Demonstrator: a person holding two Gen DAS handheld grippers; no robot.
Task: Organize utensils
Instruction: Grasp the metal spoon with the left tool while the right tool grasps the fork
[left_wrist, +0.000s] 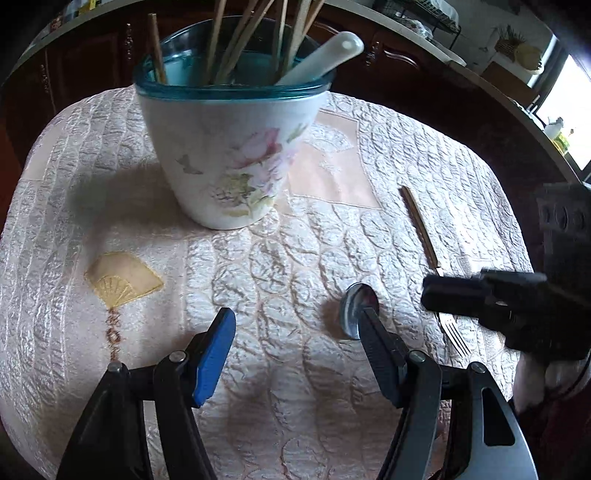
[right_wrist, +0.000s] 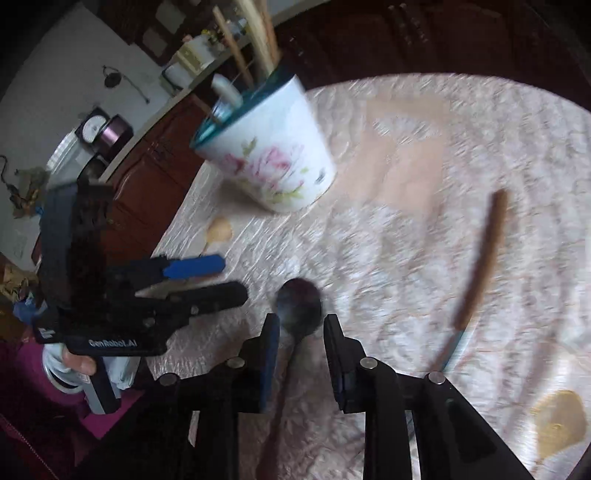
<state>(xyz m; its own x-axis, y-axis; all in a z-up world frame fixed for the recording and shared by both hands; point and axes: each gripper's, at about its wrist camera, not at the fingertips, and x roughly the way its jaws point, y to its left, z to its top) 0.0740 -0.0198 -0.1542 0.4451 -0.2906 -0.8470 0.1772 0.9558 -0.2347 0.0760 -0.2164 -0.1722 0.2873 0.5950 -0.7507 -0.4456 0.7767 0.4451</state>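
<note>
Right claw (right_wrist: 301, 325) narrowly open astride the spoon (right_wrist: 299, 306); left claw (left_wrist: 295, 332) wide, empty.
Risk: quilted cloth over the tabletop (left_wrist: 110, 184) may let the spoon slip as the jaws close. Fork (left_wrist: 456, 336) lies nearby; floral cup (left_wrist: 229, 147) beyond, dark cabinets behind.

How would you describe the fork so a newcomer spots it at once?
Start at the flowered cup on the quilted cloth, then look right. The fork lies flat there; unlike the round spoon beside it, it has a long brown handle and prongs.
</note>
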